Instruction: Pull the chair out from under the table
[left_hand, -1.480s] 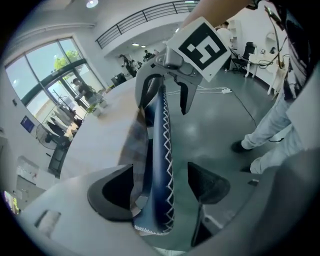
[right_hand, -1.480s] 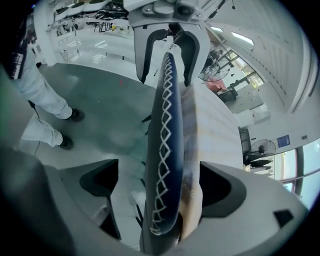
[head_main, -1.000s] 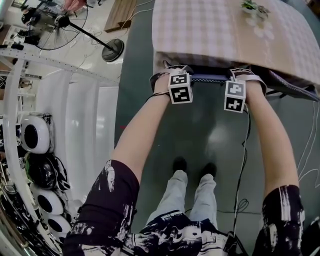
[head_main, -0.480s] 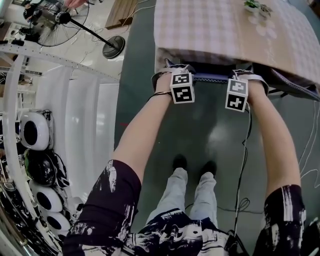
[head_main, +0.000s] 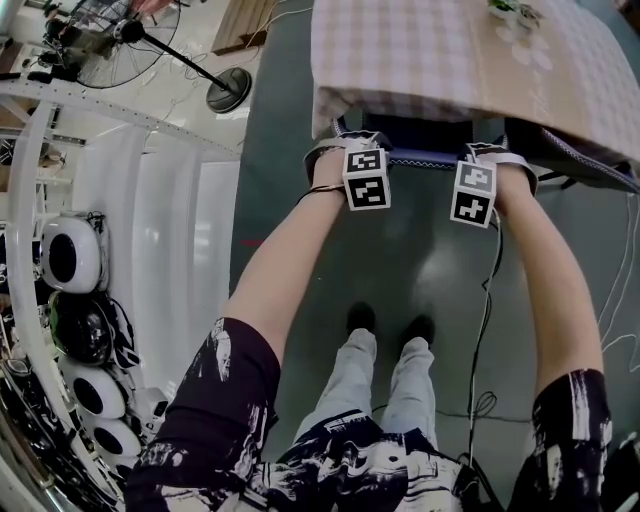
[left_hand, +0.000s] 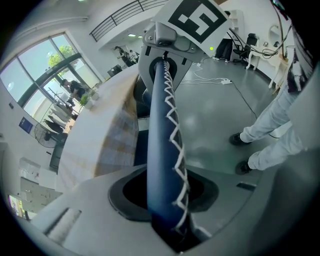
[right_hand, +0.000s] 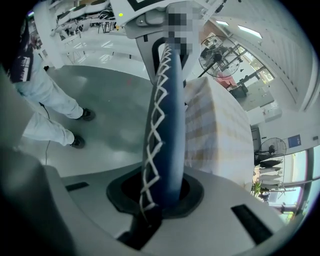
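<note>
The left gripper has its jaws closed tight on the chair's top rail, a dark blue padded bar laced with white cord. The right gripper is clamped on the same rail further along, jaws nearly together. Compared with a second ago, both grippers and the rail sit slightly nearer the person's shoes, and a wider dark strip of the chair shows below the hem of the table with its checked cloth. The pull therefore looks begun, though most of the chair is still tucked underneath. The only container in sight is a small potted plant at the table's far end, its pot too small to make out beneath the green leaves
</note>
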